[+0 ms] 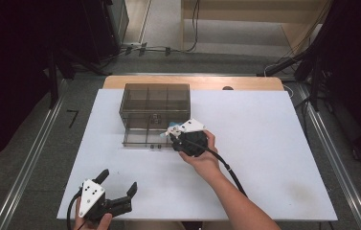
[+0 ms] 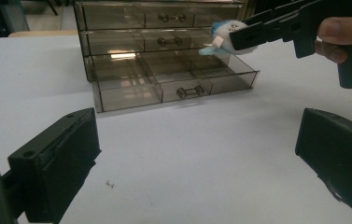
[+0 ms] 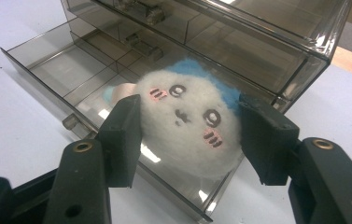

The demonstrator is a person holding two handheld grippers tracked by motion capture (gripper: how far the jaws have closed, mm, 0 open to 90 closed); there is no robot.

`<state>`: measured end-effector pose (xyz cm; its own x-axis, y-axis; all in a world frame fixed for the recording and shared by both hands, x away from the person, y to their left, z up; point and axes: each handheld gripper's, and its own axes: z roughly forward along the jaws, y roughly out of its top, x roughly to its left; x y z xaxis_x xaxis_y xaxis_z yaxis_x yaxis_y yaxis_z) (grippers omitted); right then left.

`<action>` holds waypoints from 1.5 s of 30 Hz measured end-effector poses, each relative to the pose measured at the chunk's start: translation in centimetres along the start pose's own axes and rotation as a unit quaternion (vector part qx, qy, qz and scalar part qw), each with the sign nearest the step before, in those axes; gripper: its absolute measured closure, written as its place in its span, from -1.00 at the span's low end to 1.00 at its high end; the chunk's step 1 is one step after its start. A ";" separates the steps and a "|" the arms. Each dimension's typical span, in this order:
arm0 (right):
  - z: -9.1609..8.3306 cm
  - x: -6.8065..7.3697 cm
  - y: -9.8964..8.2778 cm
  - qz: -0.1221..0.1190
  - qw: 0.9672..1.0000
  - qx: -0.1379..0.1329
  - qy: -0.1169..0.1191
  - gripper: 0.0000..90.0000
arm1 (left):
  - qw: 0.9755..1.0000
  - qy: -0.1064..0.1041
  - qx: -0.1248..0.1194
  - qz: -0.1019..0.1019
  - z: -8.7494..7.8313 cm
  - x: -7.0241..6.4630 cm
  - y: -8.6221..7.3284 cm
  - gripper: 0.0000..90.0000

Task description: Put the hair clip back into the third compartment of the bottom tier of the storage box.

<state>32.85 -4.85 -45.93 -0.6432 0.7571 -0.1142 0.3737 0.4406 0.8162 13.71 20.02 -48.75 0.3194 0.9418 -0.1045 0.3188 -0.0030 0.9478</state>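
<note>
A smoky clear plastic drawer box [image 1: 155,103] stands at the back middle of the white table; its bottom drawer [image 2: 173,81] is pulled out. My right gripper [image 1: 174,132] is shut on a white plush toy [image 3: 187,126] with a blue top and pink cheeks, and holds it just above the open drawer's right end [image 3: 117,84]. The toy [image 2: 222,39] hangs over the drawer in the left gripper view too. Near the table's front left edge my left gripper [image 1: 119,181] rests open, nothing between its jaws, pointing toward the box.
The table's white top [image 1: 264,143] lies open to the right of the box and in front of it. The right gripper's cable [image 1: 228,170] trails back along the forearm. Beyond the table are dark stands and floor cables [image 1: 144,48].
</note>
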 end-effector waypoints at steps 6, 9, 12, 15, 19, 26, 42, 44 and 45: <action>0.5 0.2 -0.2 0.000 1.000 0.008 0.001 -0.10 | 1.000 0.000 0.000 0.000 0.0 0.0 0.0 -1.00; 0.7 0.2 -0.3 0.001 1.000 0.009 0.002 -0.11 | 1.000 0.000 0.000 0.000 0.0 0.0 0.0 -1.00; 0.9 0.2 -0.4 -0.001 1.000 0.012 0.001 -0.11 | 1.000 -0.001 0.000 0.000 0.0 0.0 0.0 -1.00; 1.0 0.3 -0.5 -0.002 1.000 0.014 0.002 -0.11 | 1.000 -0.001 0.000 0.001 0.0 0.0 0.0 -1.00; 1.2 0.3 -0.5 0.001 1.000 0.017 0.004 -0.12 | 1.000 -0.001 0.000 0.000 0.0 0.0 0.0 -1.00; 1.2 0.2 -0.5 0.007 1.000 0.020 0.006 -0.23 | 1.000 -0.002 0.000 0.000 0.0 0.0 0.0 -1.00; 0.0 -0.2 -0.1 0.015 1.000 0.013 0.014 -0.63 | 1.000 -0.002 0.002 0.001 0.1 0.0 0.0 -1.00; -0.2 -0.2 0.0 0.018 1.000 0.011 0.013 -0.68 | 1.000 -0.001 0.002 0.002 0.1 0.0 0.0 -1.00; -0.4 -0.2 0.0 0.020 1.000 0.012 0.012 -0.72 | 1.000 -0.001 0.002 0.001 0.1 0.0 0.0 -1.00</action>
<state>32.72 -5.20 -45.68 -0.6433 0.7626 -0.0679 0.4154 0.4222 0.8057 13.76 19.95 -48.81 0.3224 0.9410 -0.1023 0.3222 -0.0074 0.9466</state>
